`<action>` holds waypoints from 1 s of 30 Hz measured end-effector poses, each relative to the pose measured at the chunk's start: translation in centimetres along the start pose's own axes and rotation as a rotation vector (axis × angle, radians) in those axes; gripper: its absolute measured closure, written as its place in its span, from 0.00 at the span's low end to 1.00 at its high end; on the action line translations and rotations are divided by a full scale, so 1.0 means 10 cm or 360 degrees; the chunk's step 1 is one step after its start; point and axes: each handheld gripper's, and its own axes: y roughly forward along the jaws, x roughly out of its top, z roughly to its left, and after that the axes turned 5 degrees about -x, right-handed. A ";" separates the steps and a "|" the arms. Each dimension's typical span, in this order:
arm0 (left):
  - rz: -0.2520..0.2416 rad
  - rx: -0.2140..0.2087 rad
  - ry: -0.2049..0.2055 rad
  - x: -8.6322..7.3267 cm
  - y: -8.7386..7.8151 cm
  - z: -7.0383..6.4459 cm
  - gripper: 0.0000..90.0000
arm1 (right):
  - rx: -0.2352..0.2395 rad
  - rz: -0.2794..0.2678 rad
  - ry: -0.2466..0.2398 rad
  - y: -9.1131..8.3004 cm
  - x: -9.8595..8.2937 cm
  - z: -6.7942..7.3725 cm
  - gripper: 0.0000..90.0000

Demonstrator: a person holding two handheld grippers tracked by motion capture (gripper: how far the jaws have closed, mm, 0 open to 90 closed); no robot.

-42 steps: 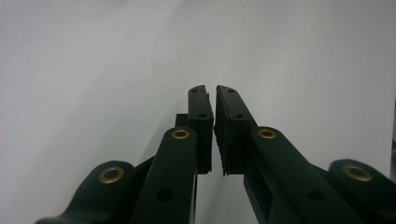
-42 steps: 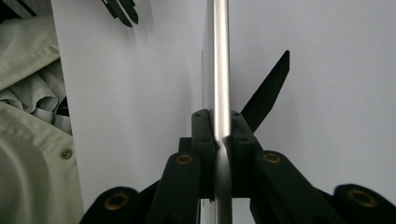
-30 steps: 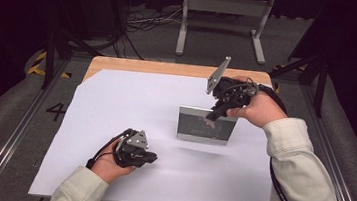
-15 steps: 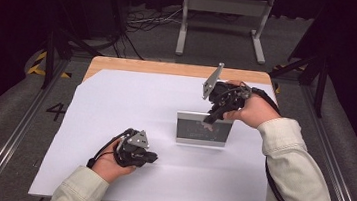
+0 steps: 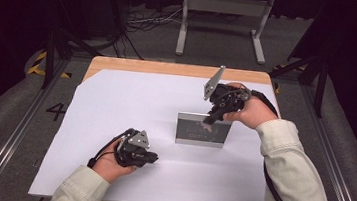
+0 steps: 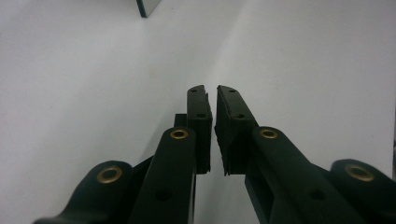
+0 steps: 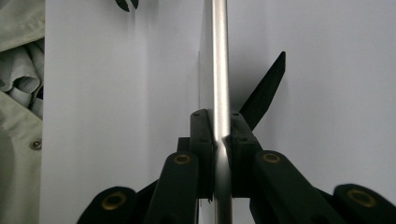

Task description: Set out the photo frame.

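Note:
A small silver-edged picture frame (image 5: 198, 133) stands upright on the white sheet (image 5: 116, 104), right of centre. My right gripper (image 5: 210, 119) comes down on it from above and is shut on its top edge. In the right gripper view the thin silver edge (image 7: 219, 56) runs straight up between the jaws of the right gripper (image 7: 219, 116), and the frame's black prop (image 7: 264, 88) sticks out to the right. My left gripper (image 5: 151, 158) rests low on the sheet near the front, apart from the frame. The jaws of the left gripper (image 6: 211, 91) are together with nothing between them, and a frame corner (image 6: 147, 5) shows far off.
The white sheet covers a wooden table (image 5: 170, 68) whose far edge shows bare. A grey metal stand (image 5: 223, 14) and cables lie on the floor beyond. Metal rails (image 5: 17, 129) run along both sides. The sheet's left half is bare.
The right gripper and the frame have shifted slightly toward the near edge. The left gripper has stayed where it was.

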 end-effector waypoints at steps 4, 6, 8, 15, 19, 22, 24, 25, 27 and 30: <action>0.0001 -0.0003 -0.0001 0.00 0.00 -0.01 0.93 | -0.0028 -0.0044 0.0007 0.01 -0.04 -0.04 0.90; 0.0002 0.0000 0.0006 0.00 0.00 0.00 0.93 | -0.0055 -0.0055 0.0009 0.01 -0.04 -0.04 0.88; -0.0002 -0.0003 0.0005 0.00 0.00 0.00 0.93 | -0.0079 -0.0063 0.0005 0.02 -0.05 -0.05 0.87; -0.0006 -0.0001 0.0002 -0.01 -0.01 0.00 0.93 | -0.0166 -0.0062 0.0072 0.02 -0.06 -0.06 0.75; -0.0003 0.0002 -0.0004 -0.02 -0.02 0.00 0.93 | -0.0216 -0.0073 0.0135 0.00 -0.06 -0.06 0.56; -0.0009 -0.0009 -0.0009 -0.03 -0.02 0.00 0.92 | -0.0254 -0.0126 0.0162 -0.04 -0.07 -0.05 0.46; -0.0002 -0.0007 -0.0017 -0.03 -0.03 0.01 0.92 | -0.0279 -0.0166 0.0178 -0.08 -0.08 -0.03 0.40; -0.0004 -0.0004 -0.0014 -0.03 -0.03 0.01 0.92 | -0.0296 -0.0194 0.0166 -0.09 -0.09 -0.04 0.40; -0.0010 -0.0003 -0.0017 -0.03 -0.04 0.02 0.91 | -0.0303 -0.0217 0.0170 -0.12 -0.11 -0.02 0.37; -0.0015 -0.0002 -0.0025 -0.03 -0.05 0.03 0.90 | -0.0318 -0.0227 0.0167 -0.17 -0.14 0.01 0.36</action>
